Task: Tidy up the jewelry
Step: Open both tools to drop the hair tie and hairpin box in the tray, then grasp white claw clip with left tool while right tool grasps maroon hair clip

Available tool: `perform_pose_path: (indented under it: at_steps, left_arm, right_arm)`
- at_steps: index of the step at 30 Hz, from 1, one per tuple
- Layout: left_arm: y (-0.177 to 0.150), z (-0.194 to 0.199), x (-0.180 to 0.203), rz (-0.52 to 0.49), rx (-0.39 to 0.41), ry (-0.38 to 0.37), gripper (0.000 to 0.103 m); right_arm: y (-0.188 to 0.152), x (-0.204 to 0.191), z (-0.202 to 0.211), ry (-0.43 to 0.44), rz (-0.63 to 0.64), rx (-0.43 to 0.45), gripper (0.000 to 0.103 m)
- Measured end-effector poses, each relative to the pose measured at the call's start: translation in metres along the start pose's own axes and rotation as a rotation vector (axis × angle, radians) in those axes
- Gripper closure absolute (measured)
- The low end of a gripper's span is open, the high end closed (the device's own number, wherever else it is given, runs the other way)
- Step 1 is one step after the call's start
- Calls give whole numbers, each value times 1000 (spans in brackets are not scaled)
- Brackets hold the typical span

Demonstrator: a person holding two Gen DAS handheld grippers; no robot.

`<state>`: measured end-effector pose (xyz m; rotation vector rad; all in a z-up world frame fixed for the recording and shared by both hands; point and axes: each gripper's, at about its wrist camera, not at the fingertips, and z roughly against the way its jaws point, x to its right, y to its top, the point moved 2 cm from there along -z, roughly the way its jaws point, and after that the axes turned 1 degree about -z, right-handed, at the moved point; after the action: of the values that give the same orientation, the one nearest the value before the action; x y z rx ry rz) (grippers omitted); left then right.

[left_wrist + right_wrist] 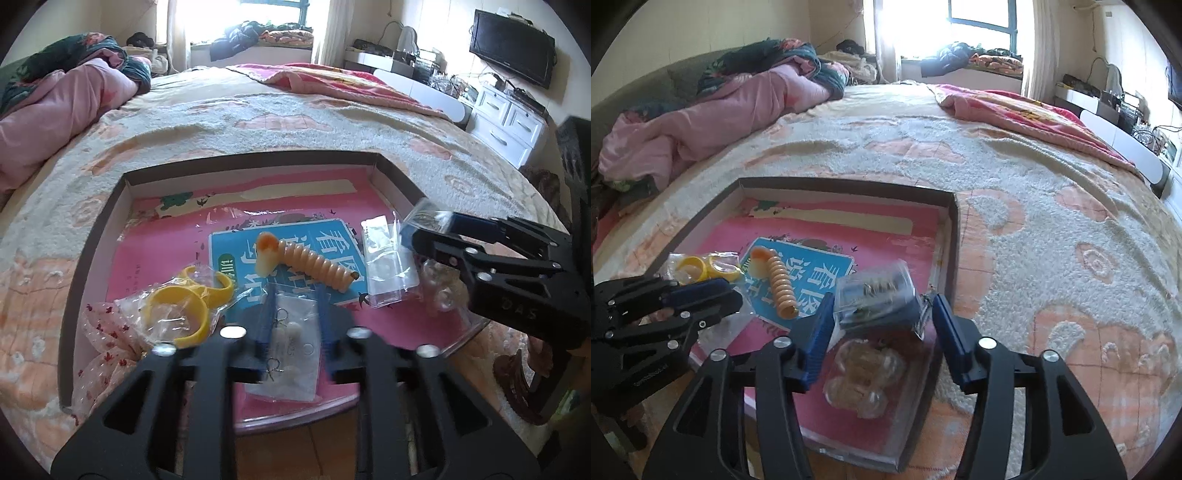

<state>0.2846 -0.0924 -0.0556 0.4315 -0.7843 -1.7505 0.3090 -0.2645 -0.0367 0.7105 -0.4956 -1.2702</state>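
A shallow pink-lined tray [251, 159] [849, 184] lies on the bed. My left gripper [294, 328] [733, 295] stands open over its near edge. A clear bag of white-bead earrings [293, 347] lies between the blue fingers [263, 332], which do not press it. My right gripper [881, 330] [432, 230] is open at the tray's right side. A small clear box with a blue base [875, 299] [424, 218] sits tilted and blurred between its jaws, with a gap at the right pad [943, 328]. Yellow bangles [188, 306] [701, 268] and an orange spiral band [314, 266] [780, 286] rest inside.
A blue booklet [332, 236], empty clear bags [384, 266] and a bagged beaded piece [864, 376] also lie in the tray. A floral cloth [103, 332] hangs over its left edge. A pink quilt [701, 122] is heaped at the far left; white drawers [506, 122] stand beyond the bed.
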Motion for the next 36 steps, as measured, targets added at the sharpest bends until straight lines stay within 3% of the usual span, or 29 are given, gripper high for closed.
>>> perform_pose_path:
  at_steps: [3,6,16,21,24,26,36]
  left_arm:
    - [0,9,1,7,24,1,73]
    - [-2,19,3,12,51,6,62]
    - [-14,56,15,-5,109,-2,46]
    - [-20,76,21,-18,150,-2,31]
    - [-25,86,24,-16,167,-5,29]
    - [-28,91,26,-14,173,-7,21]
    - [-44,104,36,-28,192,-19,15]
  right_arm:
    - [-4,2,13,-5,-13,25,48]
    - [-10,4,26,5,-34,42,45]
    - [-29,2,65,-18,-14,97,40]
    - [-44,-5,82,-18,0,109,37]
    - [-51,-8,91,-16,0,116,35]
    - [-57,-9,97,-21,2,118,34]
    - [-87,-8,120,-40,-10,112,30]
